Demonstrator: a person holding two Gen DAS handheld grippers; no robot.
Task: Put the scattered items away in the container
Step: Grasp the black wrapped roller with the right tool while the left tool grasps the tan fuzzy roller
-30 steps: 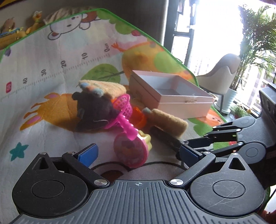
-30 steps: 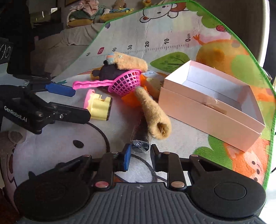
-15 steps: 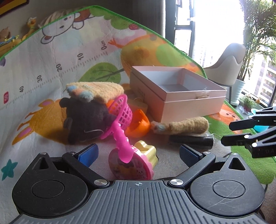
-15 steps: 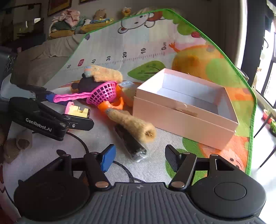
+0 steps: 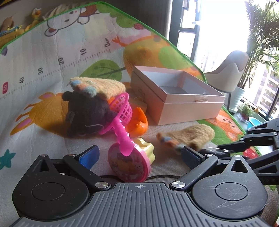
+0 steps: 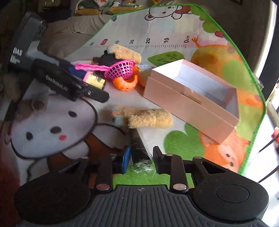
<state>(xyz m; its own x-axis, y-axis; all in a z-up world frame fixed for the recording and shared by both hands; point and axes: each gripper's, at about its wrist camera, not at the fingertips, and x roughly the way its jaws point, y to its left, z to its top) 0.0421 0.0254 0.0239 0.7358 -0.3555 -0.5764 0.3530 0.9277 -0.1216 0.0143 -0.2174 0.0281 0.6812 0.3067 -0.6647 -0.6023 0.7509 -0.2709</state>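
Observation:
An open pink box [image 5: 176,97] [image 6: 191,97] stands on the play mat, empty. A pile holds a black plush [image 5: 87,113], a tan plush [image 5: 104,85], a pink plastic basket [image 5: 122,108] [image 6: 120,69] and an orange piece [image 5: 137,122]. My left gripper [image 5: 139,155] is open, with a pink-and-yellow toy [image 5: 130,162] between its fingers, untouched. A second tan plush [image 6: 146,118] [image 5: 190,136] lies loose. My right gripper [image 6: 141,157] is narrowly open around the near end of a black wrapped packet [image 6: 137,150].
The colourful play mat [image 6: 167,57] covers the floor and curls up at the back. A grey chair [image 5: 232,69] and potted plant [image 5: 261,43] stand by the window on the right. Soft toys [image 6: 104,7] lie beyond the mat.
My right gripper has moved down over the black packet and narrowed its jaws around it. The loose tan plush has swung sideways. My left gripper has edged closer to the pink-and-yellow toy.

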